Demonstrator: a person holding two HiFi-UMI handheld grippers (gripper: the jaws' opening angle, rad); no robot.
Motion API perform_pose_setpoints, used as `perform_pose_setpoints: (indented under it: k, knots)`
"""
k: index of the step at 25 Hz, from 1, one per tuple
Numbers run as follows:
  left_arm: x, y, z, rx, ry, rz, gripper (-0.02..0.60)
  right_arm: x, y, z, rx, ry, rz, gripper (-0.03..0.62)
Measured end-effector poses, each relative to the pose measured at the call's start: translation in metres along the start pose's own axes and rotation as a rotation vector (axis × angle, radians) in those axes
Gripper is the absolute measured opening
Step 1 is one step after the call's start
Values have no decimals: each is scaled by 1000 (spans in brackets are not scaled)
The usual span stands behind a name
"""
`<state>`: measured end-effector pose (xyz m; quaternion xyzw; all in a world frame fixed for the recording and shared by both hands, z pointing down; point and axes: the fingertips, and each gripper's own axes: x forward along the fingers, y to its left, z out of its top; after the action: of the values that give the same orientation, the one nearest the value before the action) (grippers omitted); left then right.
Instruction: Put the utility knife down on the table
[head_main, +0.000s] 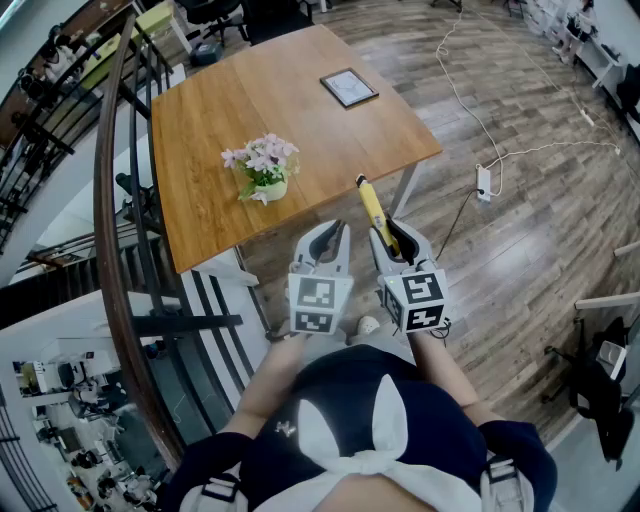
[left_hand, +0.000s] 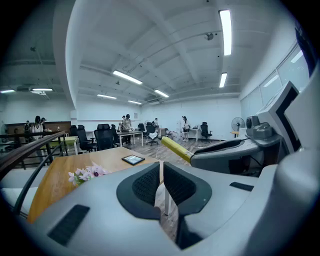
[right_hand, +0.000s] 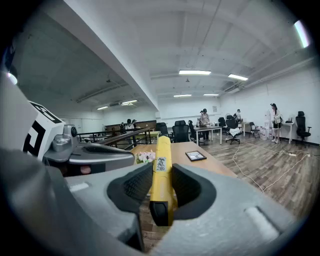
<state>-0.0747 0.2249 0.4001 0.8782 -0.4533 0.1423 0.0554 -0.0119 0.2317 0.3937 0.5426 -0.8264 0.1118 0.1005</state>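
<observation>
Right claw (head_main: 396, 238): closed on the utility knife (head_main: 375, 213). Both ribbed pads press the flanks of the yellow body toward its near end. The black butt sits just behind the pads, and the long front part projects far beyond them. A small printed label shows on the top face of the knife, ahead of the pads.

Location of the knife: held in the air, not on the desk (head_main: 220, 130). In the head view its far tip lines up with the desk's near edge, right of centre. The remainder of the body lies over the wooden floor (head_main: 520, 240) on the near side. The knife points away from the person and slightly down.

Left claw (head_main: 328, 238): closed on nothing. Its pads stand together with only a thin slit between them. It is held just beside the right claw, on its left, at about the same height, and is likewise short of the desk.

On the desk: a small pot of pink flowers (head_main: 262, 168) toward the near left, and a flat dark-framed panel (head_main: 349, 87) toward the far right, the two well apart. Neither touches the knife.

Surroundings: a curved railing (head_main: 108, 200) runs along the left of the desk. A white cable with a power strip (head_main: 483, 181) lies on the floor to the right.
</observation>
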Motion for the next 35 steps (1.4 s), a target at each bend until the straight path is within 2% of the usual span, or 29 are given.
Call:
perform_pose_setpoints:
  k: [23,35]
  knots:
    - [32,-35,-12,-66,27,89,38,-5,-51,-15,-14,27,83,120]
    - [78,-8,-3,-69,20,81,38,33,-76,-7,-11,19,75,120]
